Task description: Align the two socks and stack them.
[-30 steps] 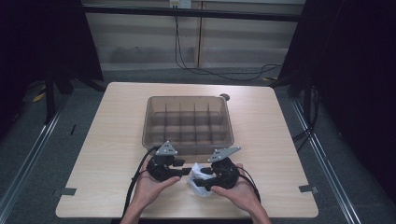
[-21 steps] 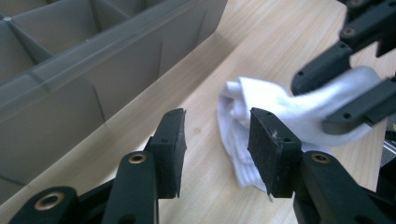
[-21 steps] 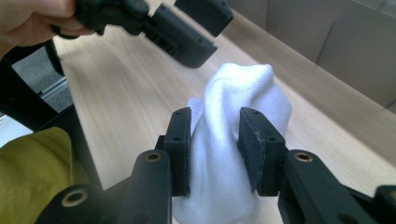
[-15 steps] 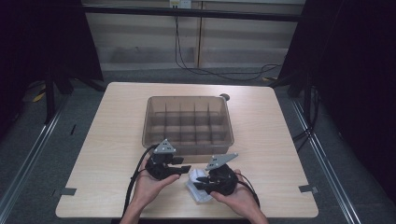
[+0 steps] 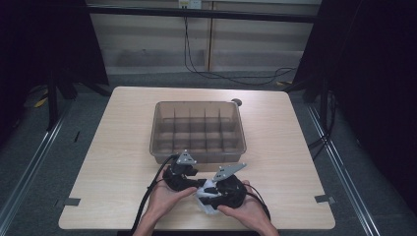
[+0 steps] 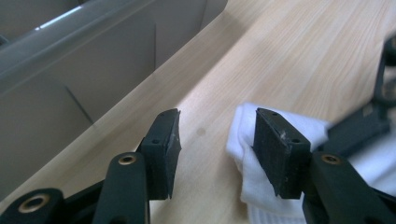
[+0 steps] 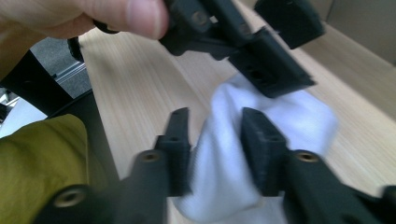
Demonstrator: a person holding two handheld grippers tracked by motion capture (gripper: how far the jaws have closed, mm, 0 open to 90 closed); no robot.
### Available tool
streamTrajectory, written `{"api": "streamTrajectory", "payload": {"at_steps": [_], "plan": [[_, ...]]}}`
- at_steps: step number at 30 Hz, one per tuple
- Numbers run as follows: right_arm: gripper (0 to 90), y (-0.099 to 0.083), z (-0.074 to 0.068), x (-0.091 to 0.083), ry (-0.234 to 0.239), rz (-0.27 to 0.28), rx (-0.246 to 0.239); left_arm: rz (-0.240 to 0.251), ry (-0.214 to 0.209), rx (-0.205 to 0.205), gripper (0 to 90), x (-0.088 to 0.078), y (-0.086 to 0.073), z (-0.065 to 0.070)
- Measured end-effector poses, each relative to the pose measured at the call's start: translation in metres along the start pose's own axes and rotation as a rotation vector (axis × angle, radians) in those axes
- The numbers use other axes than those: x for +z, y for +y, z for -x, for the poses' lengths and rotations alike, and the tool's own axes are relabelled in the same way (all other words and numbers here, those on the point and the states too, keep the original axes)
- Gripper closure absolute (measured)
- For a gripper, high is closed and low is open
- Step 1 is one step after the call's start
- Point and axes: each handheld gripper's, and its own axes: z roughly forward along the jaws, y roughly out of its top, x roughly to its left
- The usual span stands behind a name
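Observation:
A white cloth (image 5: 208, 208) lies bunched near the table's front edge, between my two grippers. My left gripper (image 5: 196, 184) points right at it. In the left gripper view its jaws (image 6: 217, 140) stand apart over bare wood and have just been opening. The right pad (image 6: 280, 154) rests against the cloth's (image 6: 254, 198) edge. My right gripper (image 5: 204, 194) points left. In the right gripper view a raised fold of cloth (image 7: 299, 116) stands between its jaws (image 7: 215, 126), which have just been opening, with a slim gap beside the left pad. The left gripper (image 7: 313, 53) hangs just beyond.
A translucent grey bin (image 5: 196, 105) with several divided compartments sits mid-table, its near wall (image 6: 93, 70) close behind the left gripper. The light wood table (image 5: 123, 147) has free room to both sides. Cables trail from both grippers toward the front edge.
The right gripper has shifted slightly toward the front edge and over the cloth, hiding more of it. The left gripper has stayed in place.

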Motion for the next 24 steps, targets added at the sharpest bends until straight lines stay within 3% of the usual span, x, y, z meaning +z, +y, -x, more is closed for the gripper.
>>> {"api": "streamTrajectory", "payload": {"at_steps": [4,7,11,14,17,19,24], "plan": [[53.4,0.0,0.006,-0.01,-0.001,0.023,0.023,-0.009,-0.008,0.02,49.5,-0.002,-0.002,0.001],[48.1,0.0,0.014,-0.022,0.011,0.075,0.049,-0.008,-0.007,0.022,49.3,-0.004,-0.006,0.005],[47.8,0.001,0.021,-0.031,0.009,0.108,0.069,-0.002,-0.001,0.029,49.4,-0.004,-0.006,0.008],[52.5,0.003,0.029,-0.04,-0.027,0.129,0.106,-0.001,-0.001,0.039,49.8,-0.004,-0.007,0.01],[53.6,0.001,0.032,-0.041,-0.039,0.114,0.124,0.0,-0.004,0.038,49.9,-0.003,-0.008,0.011],[46.5,-0.004,0.029,-0.034,-0.011,0.052,0.117,-0.006,-0.004,0.036,50.0,-0.002,-0.009,0.011],[37.9,-0.011,0.021,-0.024,0.018,0.016,0.095,-0.002,-0.005,0.044,49.9,-0.002,-0.009,0.013]]}}
